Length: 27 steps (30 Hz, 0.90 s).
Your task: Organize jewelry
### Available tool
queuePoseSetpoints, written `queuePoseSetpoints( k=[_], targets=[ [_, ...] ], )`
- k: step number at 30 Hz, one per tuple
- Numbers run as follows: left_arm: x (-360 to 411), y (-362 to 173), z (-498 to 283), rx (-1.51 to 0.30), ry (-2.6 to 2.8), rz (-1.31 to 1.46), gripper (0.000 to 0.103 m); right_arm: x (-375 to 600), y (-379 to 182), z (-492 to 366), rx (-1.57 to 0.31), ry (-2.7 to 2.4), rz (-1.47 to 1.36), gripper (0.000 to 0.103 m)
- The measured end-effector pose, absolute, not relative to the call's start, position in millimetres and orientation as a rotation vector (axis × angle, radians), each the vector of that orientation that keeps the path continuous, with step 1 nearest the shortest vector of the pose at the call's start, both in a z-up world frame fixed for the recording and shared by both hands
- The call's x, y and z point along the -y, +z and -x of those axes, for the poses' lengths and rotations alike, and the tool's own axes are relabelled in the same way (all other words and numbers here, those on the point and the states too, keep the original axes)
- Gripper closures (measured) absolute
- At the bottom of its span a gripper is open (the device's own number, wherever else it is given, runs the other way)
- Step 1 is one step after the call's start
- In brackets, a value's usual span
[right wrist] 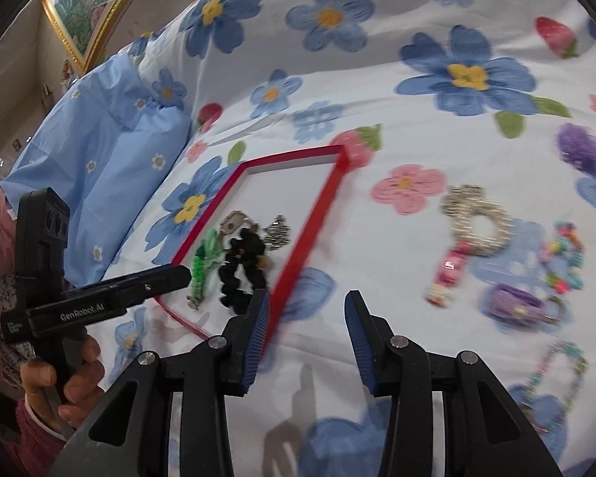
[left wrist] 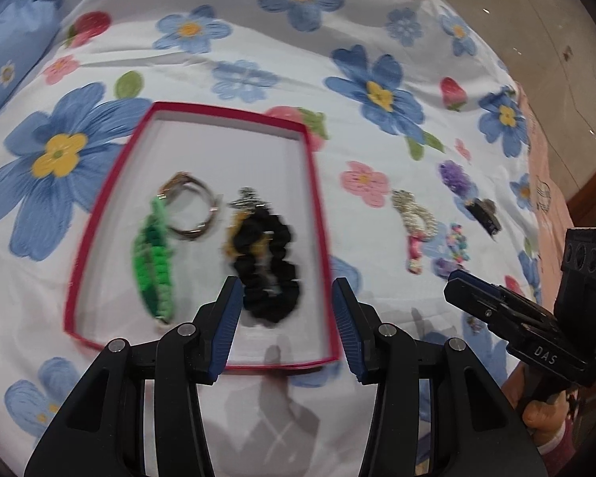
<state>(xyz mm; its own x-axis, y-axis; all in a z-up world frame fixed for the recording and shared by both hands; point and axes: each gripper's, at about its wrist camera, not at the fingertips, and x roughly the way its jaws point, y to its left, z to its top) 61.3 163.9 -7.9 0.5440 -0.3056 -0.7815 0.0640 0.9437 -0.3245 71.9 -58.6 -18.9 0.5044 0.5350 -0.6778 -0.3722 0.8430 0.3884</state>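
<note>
Two scrunchies (left wrist: 268,266) lie lengthwise in red tray (left wrist: 316,183).

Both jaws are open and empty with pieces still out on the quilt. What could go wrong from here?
1. The soft floral quilt may give under a pinch, so the jaws could catch fabric along with the silver beaded piece.
2. The red-rimmed tray sits on bedding; nudging its rim could tip it.
3. The multicoloured bead bracelet and purple clip lie close together and could snag.
</note>
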Motion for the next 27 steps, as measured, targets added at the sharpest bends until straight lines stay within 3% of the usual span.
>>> queuePoseSetpoints(
  k=[27],
  targets=[
    [-40, -17, -94, -1.043, -0.387, 0.099, 0.058, 215, -22, -61, -0.842, 0.243, -0.322, 0.061]
  ],
)
